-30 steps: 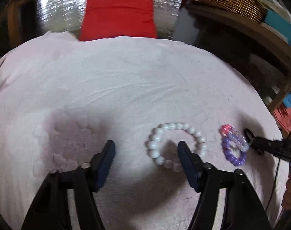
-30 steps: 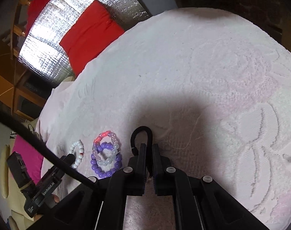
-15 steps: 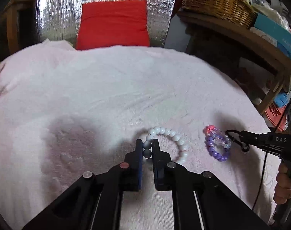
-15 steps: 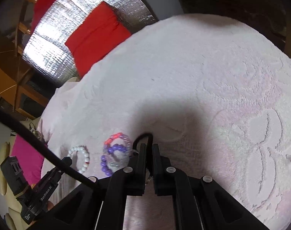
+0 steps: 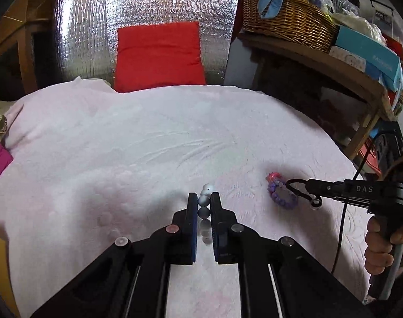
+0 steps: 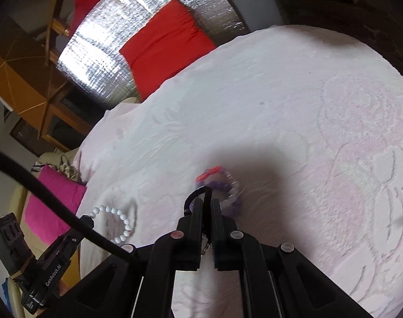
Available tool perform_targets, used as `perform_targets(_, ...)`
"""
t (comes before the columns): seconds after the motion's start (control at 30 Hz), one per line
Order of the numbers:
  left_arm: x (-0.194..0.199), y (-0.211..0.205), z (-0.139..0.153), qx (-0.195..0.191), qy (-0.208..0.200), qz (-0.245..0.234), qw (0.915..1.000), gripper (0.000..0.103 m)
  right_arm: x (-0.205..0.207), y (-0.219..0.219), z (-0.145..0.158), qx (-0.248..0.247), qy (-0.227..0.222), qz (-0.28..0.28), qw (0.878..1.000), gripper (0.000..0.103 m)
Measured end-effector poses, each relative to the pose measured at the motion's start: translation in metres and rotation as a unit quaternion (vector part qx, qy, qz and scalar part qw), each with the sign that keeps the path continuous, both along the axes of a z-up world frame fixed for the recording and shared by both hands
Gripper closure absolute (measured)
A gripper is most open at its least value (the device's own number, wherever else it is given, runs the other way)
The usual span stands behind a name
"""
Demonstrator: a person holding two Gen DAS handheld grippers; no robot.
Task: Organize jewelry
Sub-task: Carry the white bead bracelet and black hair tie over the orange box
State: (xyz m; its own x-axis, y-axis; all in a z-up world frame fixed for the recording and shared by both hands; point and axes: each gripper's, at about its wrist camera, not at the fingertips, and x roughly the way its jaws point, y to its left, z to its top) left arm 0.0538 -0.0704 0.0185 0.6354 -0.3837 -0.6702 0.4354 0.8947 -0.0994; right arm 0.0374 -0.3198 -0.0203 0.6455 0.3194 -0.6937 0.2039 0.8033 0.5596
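A: Left wrist view first. Left gripper (image 5: 203, 203) pinched narrow on the white bead bracelet (image 5: 204, 204), lifted edge-on above the pink bedspread (image 5: 121, 145). Off to the right, purple bracelets (image 5: 282, 194) lying flat, with the black hook (image 5: 298, 189) touching them.

B: Likely trouble: round beads rolling out of flat pads, or elastic stretching and snapping free.

A: Right wrist view. Right gripper (image 6: 207, 208) closed tight on the black hook (image 6: 197, 197), tip against the purple bracelets (image 6: 222, 189), which look blurred.

B: Could snag both loops and drag them together.

A: Around: red cushion (image 5: 159, 55), wicker basket (image 5: 286, 18), magenta cushion (image 6: 51, 204). Nothing blocking; no tray or box visible.
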Motion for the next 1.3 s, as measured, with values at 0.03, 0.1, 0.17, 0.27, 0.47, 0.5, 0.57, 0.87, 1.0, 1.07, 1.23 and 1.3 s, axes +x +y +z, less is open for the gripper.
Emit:
perform_targets(0.03, -0.002, 0.005, 0.002, 0.000, -0.002, 0.003, 1.0000, 0.093, 0.001, 0.004, -0.001, 0.000, 0.000, 0.005, 1.000, 0.097)
perform_targets(0.1, -0.006, 0.012, 0.003, -0.001, -0.002, 0.008, 1.0000, 0.093, 0.002, 0.013, 0.000, -0.002, -0.001, 0.013, 1.000, 0.097)
perform_targets(0.17, -0.010, 0.020, 0.005, -0.002, -0.004, 0.015, 0.9999, 0.093, 0.003, 0.022, 0.001, -0.003, -0.003, 0.022, 1.000, 0.097)
perform_targets(0.27, -0.019, 0.034, 0.011, -0.011, -0.008, 0.024, 0.9996, 0.093, 0.002, 0.037, 0.003, -0.001, -0.007, 0.034, 0.999, 0.097)
perform_targets(0.47, -0.041, 0.059, 0.026, -0.025, -0.025, 0.046, 0.9983, 0.093, -0.001, 0.070, 0.009, 0.012, -0.021, 0.057, 0.998, 0.097)
perform_targets(0.5, -0.044, 0.064, 0.028, -0.027, -0.027, 0.052, 0.9979, 0.093, -0.003, 0.076, 0.011, 0.013, -0.024, 0.061, 0.998, 0.097)
perform_targets(0.57, -0.048, 0.074, 0.031, -0.025, -0.029, 0.066, 0.9971, 0.093, -0.007, 0.085, 0.014, 0.013, -0.033, 0.068, 0.997, 0.097)
perform_targets(0.87, -0.082, 0.136, 0.056, -0.029, -0.057, 0.148, 0.9869, 0.093, -0.020, 0.141, 0.026, -0.023, -0.062, 0.114, 0.991, 0.097)
perform_targets(1.0, -0.110, 0.176, 0.063, -0.018, -0.062, 0.178, 0.9819, 0.093, -0.024, 0.179, 0.031, -0.037, -0.066, 0.156, 0.985, 0.097)
perform_targets(1.07, -0.125, 0.205, 0.066, -0.016, -0.059, 0.201, 0.9776, 0.093, -0.024, 0.199, 0.036, -0.047, -0.070, 0.178, 0.981, 0.097)
perform_targets(1.23, -0.158, 0.278, 0.070, -0.015, -0.057, 0.264, 0.9628, 0.093, -0.026, 0.270, 0.057, -0.034, -0.088, 0.244, 0.965, 0.097)
perform_targets(1.3, -0.171, 0.302, 0.067, -0.011, -0.056, 0.281, 0.9581, 0.093, -0.026, 0.303, 0.067, -0.042, -0.095, 0.269, 0.957, 0.097)
